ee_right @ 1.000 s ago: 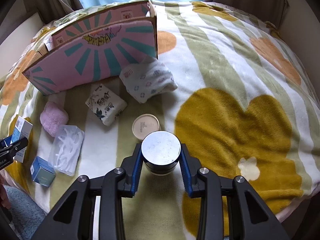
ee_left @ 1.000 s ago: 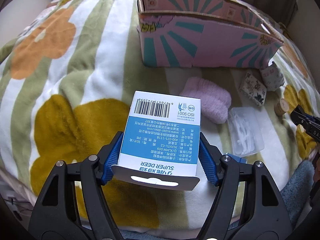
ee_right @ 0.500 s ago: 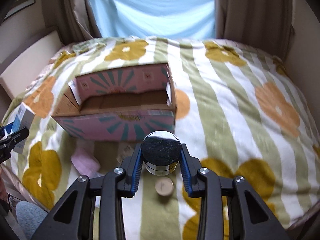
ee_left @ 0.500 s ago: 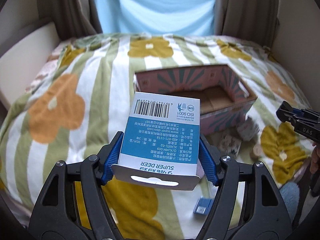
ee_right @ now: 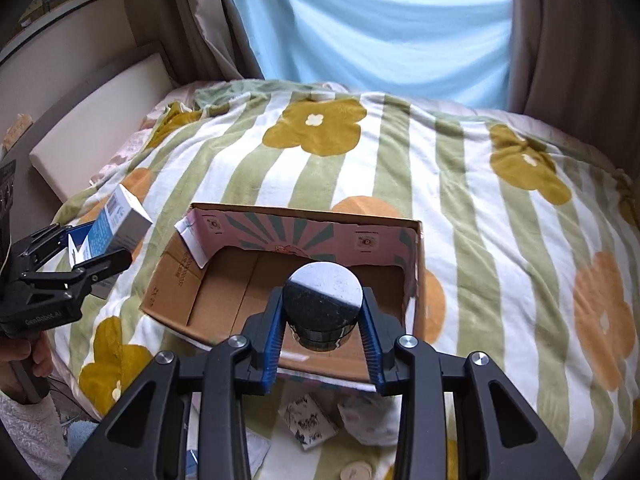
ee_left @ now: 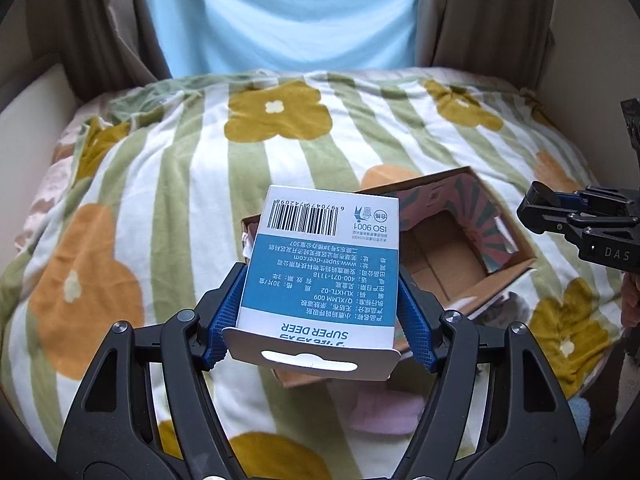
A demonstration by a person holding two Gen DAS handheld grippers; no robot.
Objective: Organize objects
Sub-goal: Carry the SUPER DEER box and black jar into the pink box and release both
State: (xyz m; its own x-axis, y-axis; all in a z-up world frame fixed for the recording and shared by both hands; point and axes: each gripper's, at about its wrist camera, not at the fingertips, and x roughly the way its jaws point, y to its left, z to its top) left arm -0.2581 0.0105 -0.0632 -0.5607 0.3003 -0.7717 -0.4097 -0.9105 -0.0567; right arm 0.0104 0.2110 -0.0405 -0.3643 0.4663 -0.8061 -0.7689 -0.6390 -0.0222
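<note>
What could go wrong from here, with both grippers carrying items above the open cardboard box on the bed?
1. The right gripper pinches the round dark jar with the silver lid only by its sides; it could slip and drop hard into the pink-patterned cardboard box.
2. The left gripper holds the blue-and-white carton low down, so it might pivot.
3. Both grippers head for one opening and could collide.

Ahead of the right gripper [ee_right: 322, 316] the cardboard box [ee_right: 224, 292] lies open-topped with a bare floor; its pink far wall [ee_right: 304, 234] stands beyond, bare blanket [ee_right: 480, 220] all around.
</note>
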